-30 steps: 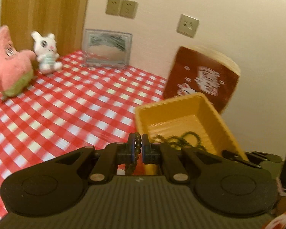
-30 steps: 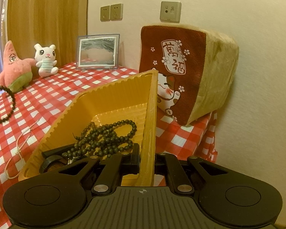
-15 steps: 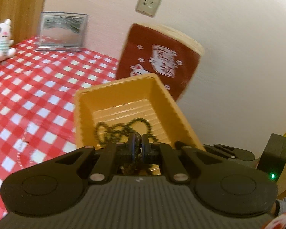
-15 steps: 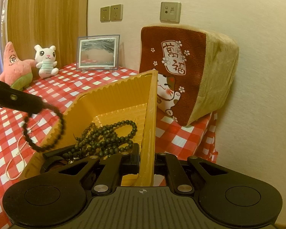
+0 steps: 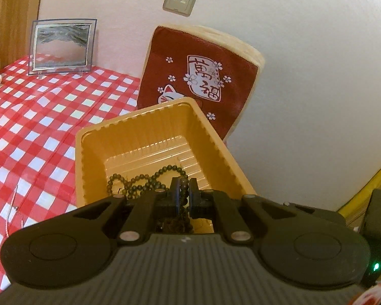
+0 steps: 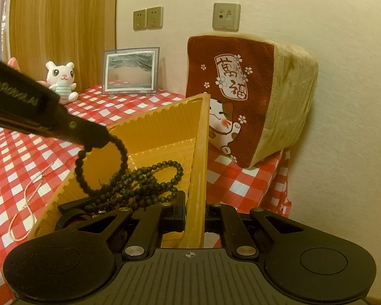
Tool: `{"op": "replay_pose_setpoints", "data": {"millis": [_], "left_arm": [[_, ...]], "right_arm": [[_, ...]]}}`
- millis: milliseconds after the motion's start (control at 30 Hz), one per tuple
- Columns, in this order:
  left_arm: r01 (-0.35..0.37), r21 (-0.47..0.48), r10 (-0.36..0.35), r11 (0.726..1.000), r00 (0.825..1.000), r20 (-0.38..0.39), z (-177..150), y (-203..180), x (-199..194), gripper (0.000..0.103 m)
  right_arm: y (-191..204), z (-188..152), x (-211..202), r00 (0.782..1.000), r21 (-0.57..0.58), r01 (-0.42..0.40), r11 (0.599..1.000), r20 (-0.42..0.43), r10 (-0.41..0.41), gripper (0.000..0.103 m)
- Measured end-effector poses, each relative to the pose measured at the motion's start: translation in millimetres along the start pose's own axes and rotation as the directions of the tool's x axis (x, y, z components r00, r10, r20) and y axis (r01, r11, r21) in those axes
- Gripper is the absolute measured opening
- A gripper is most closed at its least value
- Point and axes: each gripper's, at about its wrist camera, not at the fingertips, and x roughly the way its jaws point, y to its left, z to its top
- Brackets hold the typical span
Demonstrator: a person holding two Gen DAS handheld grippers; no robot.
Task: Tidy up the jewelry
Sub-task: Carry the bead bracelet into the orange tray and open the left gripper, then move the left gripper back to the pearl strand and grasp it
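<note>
A yellow ribbed tray (image 5: pixel 149 119) (image 6: pixel 162 124) rests on the red checked tablecloth, tilted up on one side. My right gripper (image 6: pixel 195 212) is shut on the tray's right wall. A long string of dark beads (image 6: pixel 152 180) (image 5: pixel 139 181) lies heaped inside it. My left gripper (image 5: pixel 183 198) (image 6: pixel 99 139) is shut on a dark bead bracelet (image 6: pixel 101 167) (image 5: pixel 183 190), which hangs as a loop over the tray's left side. A thin pale pink bead necklace (image 6: pixel 29 195) (image 5: pixel 14 208) lies on the cloth left of the tray.
A red and tan cat-print cushion (image 6: pixel 241 96) (image 5: pixel 203 81) leans on the wall behind the tray. A framed picture (image 6: pixel 130 72) (image 5: pixel 62 45) and a white plush rabbit (image 6: pixel 61 78) stand at the back. The tablecloth (image 6: pixel 274 178) drops off right of the tray.
My left gripper has carried the bracelet rightward from over the cloth to above the tray's left side. The right gripper and the tray have stayed put.
</note>
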Motion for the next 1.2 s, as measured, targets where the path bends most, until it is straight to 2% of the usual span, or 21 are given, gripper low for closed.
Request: {"op": "replay_pose_setpoints", "data": {"millis": [200, 267, 400, 567, 733, 900, 1033, 1200], "left_arm": [[-0.007, 0.002, 0.007, 1.000, 1.000, 0.014, 5, -2, 6, 0.007], [-0.007, -0.006, 0.007, 1.000, 1.000, 0.020, 5, -1, 5, 0.018], [-0.018, -0.029, 0.019, 0.999, 0.999, 0.036, 7, 9, -5, 0.020], [-0.094, -0.078, 0.099, 0.993, 0.993, 0.067, 5, 40, -31, 0.020], [-0.240, -0.113, 0.248, 0.964, 0.966, 0.067, -8, 81, -61, 0.020], [-0.360, -0.179, 0.370, 0.916, 0.929, 0.023, -29, 121, -84, 0.020], [-0.412, -0.206, 0.417, 0.888, 0.909, -0.020, -49, 138, -93, 0.020], [-0.434, -0.196, 0.427, 0.880, 0.901, -0.078, -69, 138, -80, 0.020]], "right_arm": [[0, -1, 0, 1.000, 0.001, 0.000, 1.000, 0.000, 0.000, 0.008], [0, -1, 0, 1.000, 0.002, 0.000, 1.000, -0.001, 0.000, 0.008], [-1, -2, 1, 1.000, 0.004, -0.001, 1.000, -0.002, 0.001, 0.008], [-2, -3, 1, 1.000, 0.006, -0.002, 1.000, -0.002, 0.002, 0.008], [-2, -4, 1, 1.000, 0.007, -0.002, 1.000, -0.002, 0.002, 0.007], [-3, -4, 2, 1.000, 0.006, -0.002, 1.000, -0.003, 0.002, 0.007], [-3, -5, 2, 1.000, 0.004, -0.001, 1.000, -0.002, 0.001, 0.007], [-3, -5, 2, 1.000, 0.004, -0.001, 1.000, -0.003, 0.001, 0.007]]}}
